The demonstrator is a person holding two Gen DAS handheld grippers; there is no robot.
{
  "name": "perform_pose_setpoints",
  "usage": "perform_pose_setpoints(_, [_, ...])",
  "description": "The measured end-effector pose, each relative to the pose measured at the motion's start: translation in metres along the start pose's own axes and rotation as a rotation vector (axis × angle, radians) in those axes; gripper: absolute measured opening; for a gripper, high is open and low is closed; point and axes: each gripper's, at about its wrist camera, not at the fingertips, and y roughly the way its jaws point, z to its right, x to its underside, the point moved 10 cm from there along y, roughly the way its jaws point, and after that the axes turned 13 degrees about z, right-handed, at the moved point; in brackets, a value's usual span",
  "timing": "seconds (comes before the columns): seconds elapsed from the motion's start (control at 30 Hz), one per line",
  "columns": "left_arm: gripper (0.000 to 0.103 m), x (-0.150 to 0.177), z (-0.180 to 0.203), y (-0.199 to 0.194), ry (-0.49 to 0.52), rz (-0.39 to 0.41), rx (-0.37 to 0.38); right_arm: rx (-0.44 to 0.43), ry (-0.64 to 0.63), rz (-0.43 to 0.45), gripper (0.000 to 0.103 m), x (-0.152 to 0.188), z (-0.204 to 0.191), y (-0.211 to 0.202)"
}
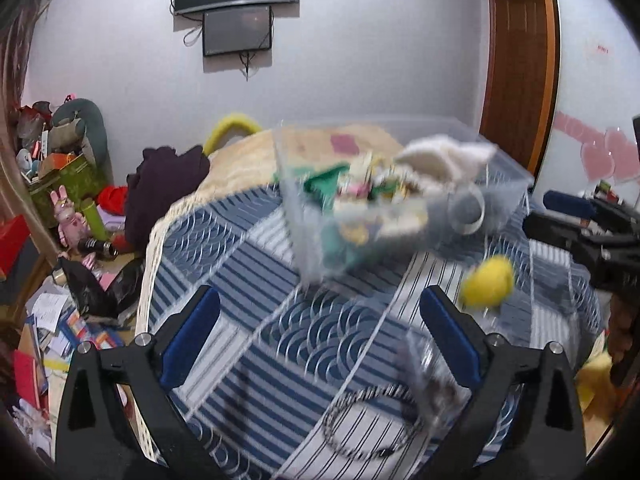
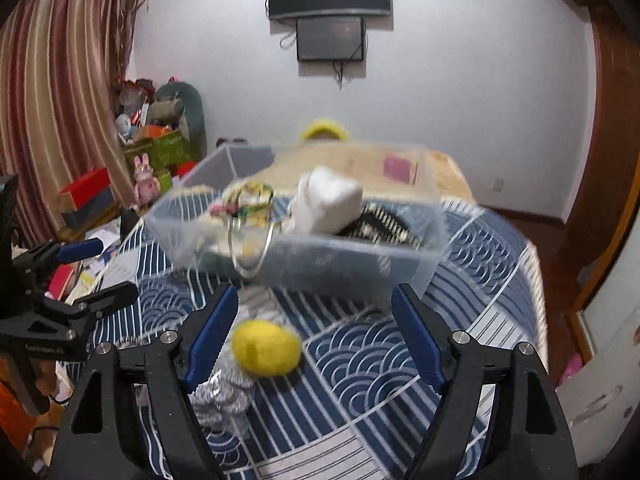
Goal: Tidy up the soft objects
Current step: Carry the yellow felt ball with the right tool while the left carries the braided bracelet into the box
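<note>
A clear plastic bin [image 1: 500, 184] [image 2: 360, 256] stands on the blue patterned bed. It holds a white soft lump [image 1: 444, 156] [image 2: 330, 200], a green cloth [image 1: 324, 184] and small trinkets. A yellow fuzzy ball [image 1: 488, 282] [image 2: 266, 348] lies on the bed in front of the bin. A silver-grey scrunchie [image 2: 224, 394] [image 1: 424, 380] lies beside it. My left gripper [image 1: 320, 340] is open and empty above the bed. My right gripper [image 2: 316, 336] is open and empty, with the yellow ball just inside its left finger. The frames are blurred.
A black-and-white headband [image 1: 360, 420] lies on the bed near the left gripper. A dark garment [image 1: 160, 188] sits at the bed's far left edge. Cluttered boxes, toys and papers [image 1: 68, 200] fill the floor on the left. A wooden door [image 1: 516, 60] is on the right.
</note>
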Motion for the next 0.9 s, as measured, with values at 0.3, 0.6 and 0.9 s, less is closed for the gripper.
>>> perform_pose_setpoints(0.3, [0.068,0.051,-0.003,0.000,-0.004,-0.085,0.032,-0.040,0.017,-0.108,0.076,0.037,-0.015,0.018])
perform_pose_setpoints(0.6, [0.040,0.077,0.014,-0.005,0.019,-0.119,0.119,-0.109,0.007,-0.135,0.041,0.043,-0.030,0.017])
perform_pose_setpoints(0.9, [0.009,0.074,0.009,-0.008,-0.012,-0.110,0.118,-0.074,0.020,-0.077,0.039,0.034,-0.017,0.005])
